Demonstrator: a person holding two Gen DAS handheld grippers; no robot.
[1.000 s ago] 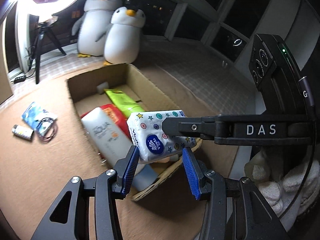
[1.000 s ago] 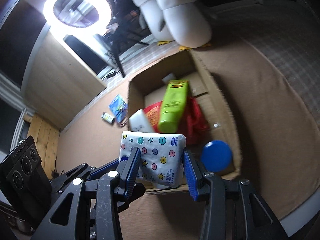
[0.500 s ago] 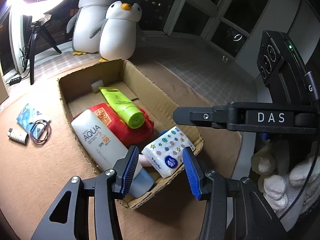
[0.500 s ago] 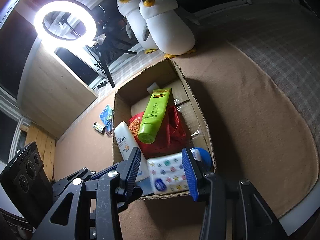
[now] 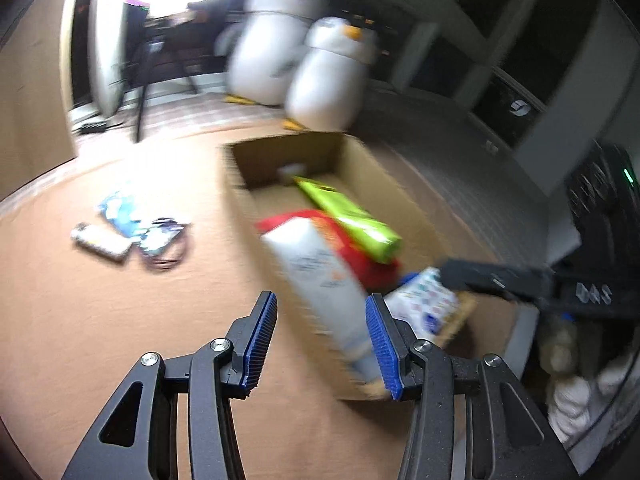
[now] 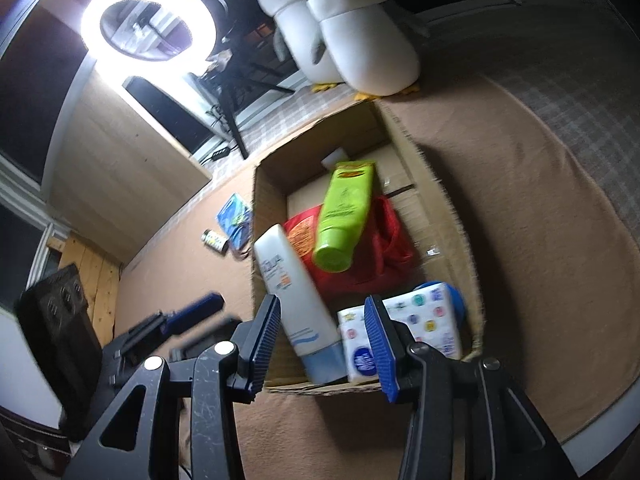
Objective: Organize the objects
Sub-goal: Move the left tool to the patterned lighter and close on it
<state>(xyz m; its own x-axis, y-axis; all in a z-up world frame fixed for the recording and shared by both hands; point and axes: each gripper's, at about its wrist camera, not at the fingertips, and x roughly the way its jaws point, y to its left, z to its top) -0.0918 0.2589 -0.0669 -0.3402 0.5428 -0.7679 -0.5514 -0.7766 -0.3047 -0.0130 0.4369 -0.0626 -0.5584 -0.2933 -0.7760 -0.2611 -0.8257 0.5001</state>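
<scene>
A cardboard box (image 6: 448,216) stands on the brown cloth. In it lie a white sunscreen tube (image 6: 294,296), a green tube (image 6: 344,216), a red pouch (image 6: 384,256), a blue lid (image 6: 456,300) and a dotted tissue pack (image 6: 416,328) at the near right corner. The box (image 5: 392,184), white tube (image 5: 320,284), green tube (image 5: 348,216) and tissue pack (image 5: 424,304) also show, blurred, in the left wrist view. My right gripper (image 6: 320,340) is open and empty above the box's near edge. My left gripper (image 5: 320,336) is open and empty by the box's left side.
A blue packet (image 5: 132,216), a small white bottle (image 5: 100,240) and a coiled cable (image 5: 168,256) lie on the cloth left of the box. Two plush penguins (image 6: 360,40) sit behind it. A ring light (image 6: 148,16) on a tripod stands at the back left.
My right gripper let the tissue pack go into the box's near corner and drew back. My left gripper has swung to the left, which blurs its view.
</scene>
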